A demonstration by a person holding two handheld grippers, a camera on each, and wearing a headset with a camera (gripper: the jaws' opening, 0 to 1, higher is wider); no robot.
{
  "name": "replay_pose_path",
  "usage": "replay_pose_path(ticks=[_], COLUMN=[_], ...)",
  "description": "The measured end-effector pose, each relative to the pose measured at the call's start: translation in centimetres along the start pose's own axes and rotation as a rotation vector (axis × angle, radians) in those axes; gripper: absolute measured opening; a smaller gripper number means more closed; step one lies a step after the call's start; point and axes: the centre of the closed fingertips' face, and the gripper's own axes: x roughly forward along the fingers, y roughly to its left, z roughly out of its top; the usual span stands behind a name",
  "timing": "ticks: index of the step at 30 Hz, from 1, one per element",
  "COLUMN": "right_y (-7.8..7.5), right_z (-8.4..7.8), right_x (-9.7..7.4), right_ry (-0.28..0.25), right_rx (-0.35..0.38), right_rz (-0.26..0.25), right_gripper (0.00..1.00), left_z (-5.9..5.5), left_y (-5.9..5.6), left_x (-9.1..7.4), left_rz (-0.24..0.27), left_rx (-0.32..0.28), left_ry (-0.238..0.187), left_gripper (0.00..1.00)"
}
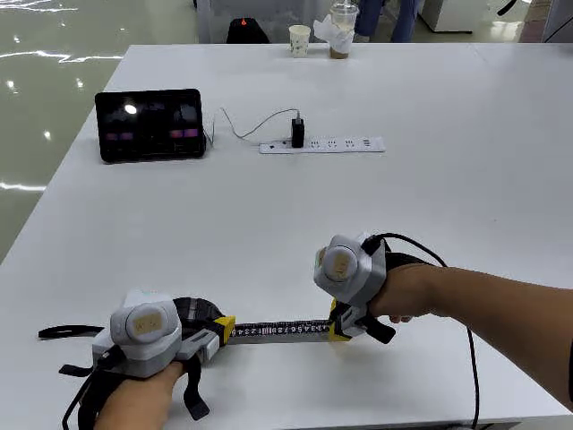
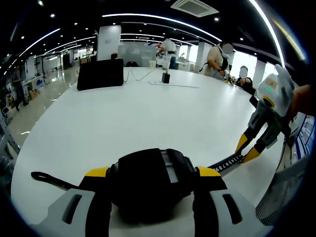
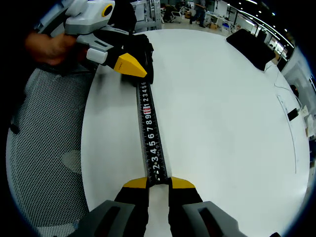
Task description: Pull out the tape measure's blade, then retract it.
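Blade (image 1: 277, 330) stretches from left tool (image 1: 220, 331), clamped on the tape measure (image 1: 192, 312), to right tool (image 1: 338, 330), seemingly pinching its tip; open table (image 1: 376, 215) ahead, edge close behind.

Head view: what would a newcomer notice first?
The blade lies stretched flat along the near edge of the table, between the two grippers. The left gripper clamps the black tape measure case; the right gripper pinches the blade's end. Farther back, a dark tablet stands beside a white power strip.
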Motion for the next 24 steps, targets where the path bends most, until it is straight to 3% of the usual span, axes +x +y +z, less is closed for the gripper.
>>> replay_pose_path(ticks=[24], right_y=[0.25], right_z=[1.03], right_x=[0.38], right_ry=[-0.001], right_rx=[-0.005], right_rz=[0.006], right_gripper=[0.11], left_z=[-0.07], left_y=[-0.13], left_x=[-0.10], left_rz=[-0.002], left_rx=[0.002], left_ry=[0.008], left_gripper=[0.62])
